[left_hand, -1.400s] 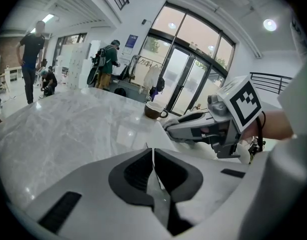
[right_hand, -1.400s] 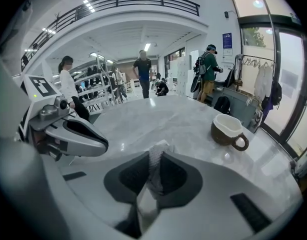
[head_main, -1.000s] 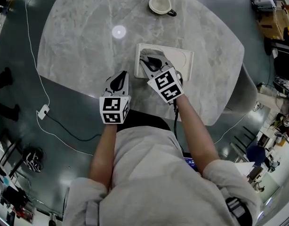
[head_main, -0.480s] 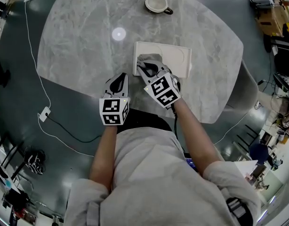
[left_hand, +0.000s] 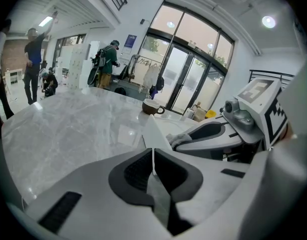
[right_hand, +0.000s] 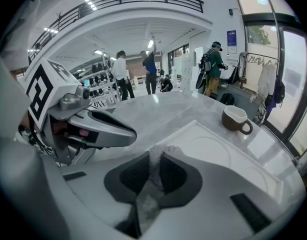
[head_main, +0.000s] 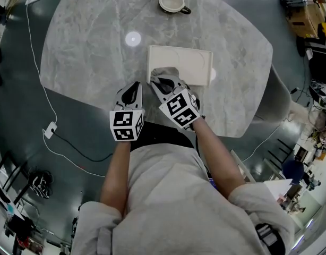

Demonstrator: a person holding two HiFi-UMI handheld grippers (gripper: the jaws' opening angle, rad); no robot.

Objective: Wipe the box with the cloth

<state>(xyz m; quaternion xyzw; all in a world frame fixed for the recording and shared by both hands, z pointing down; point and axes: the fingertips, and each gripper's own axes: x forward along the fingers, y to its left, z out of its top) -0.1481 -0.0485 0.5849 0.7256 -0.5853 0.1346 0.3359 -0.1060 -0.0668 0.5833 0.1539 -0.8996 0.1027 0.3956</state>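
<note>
On the box's (head_main: 194,61) near edge, the right gripper (head_main: 163,83) pinches the cloth (head_main: 165,71); the left gripper's (head_main: 134,91) jaws sit together, empty

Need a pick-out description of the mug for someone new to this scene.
Start at the grey marble table. Beyond the flat white box, near the table's far edge, stands the mug. It is the only round vessel there: dark outside, pale inside, handle pointing right.

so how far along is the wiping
Done: the right gripper has the cloth clamped and pressed on the box. In hand: the box's near left corner. Left: the rest of the top toward the far right; nothing shows what is already wiped. The left gripper sits shut beside the box.
</note>
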